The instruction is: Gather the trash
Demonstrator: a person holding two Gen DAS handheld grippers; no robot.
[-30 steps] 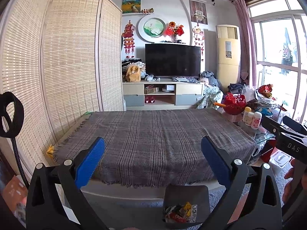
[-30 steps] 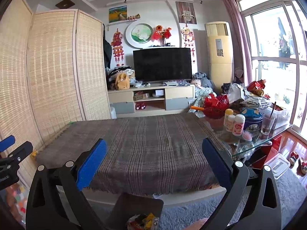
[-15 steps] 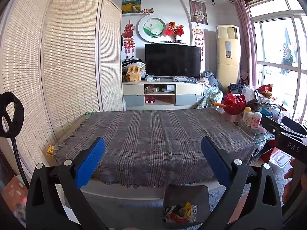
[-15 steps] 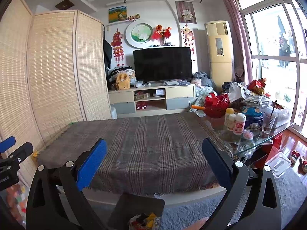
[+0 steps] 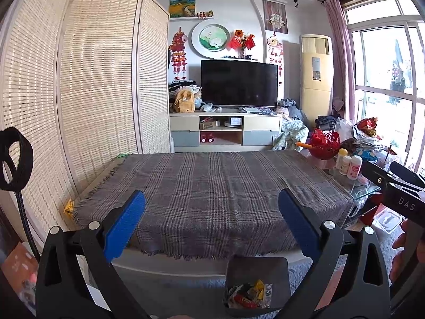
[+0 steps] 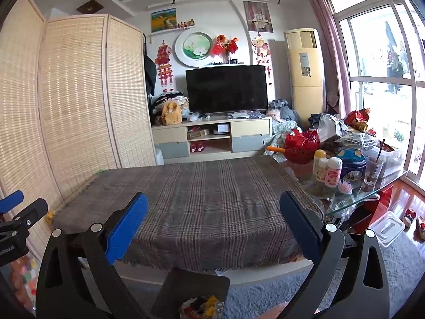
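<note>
Bin [image 5: 256,265]: my left view shows it whole but for the lower right corner, behind the left gripper's [image 5: 212,222] right arm. In my right view its lower part [image 6: 191,284] runs off the bottom edge.

Trash [image 5: 249,295]: a jumble of wrappers; I cannot tell single pieces apart. In my right view the pile [image 6: 202,307] is cut by the frame.

Right gripper [image 5: 398,183]: in my left view only its side shows at the right edge, with part of a hand [image 5: 406,242] below it.

Table [image 6: 345,202]: glass end crowded; items overlap and labels are too small to read.

Shelf items [image 5: 220,126]: too small to identify.
</note>
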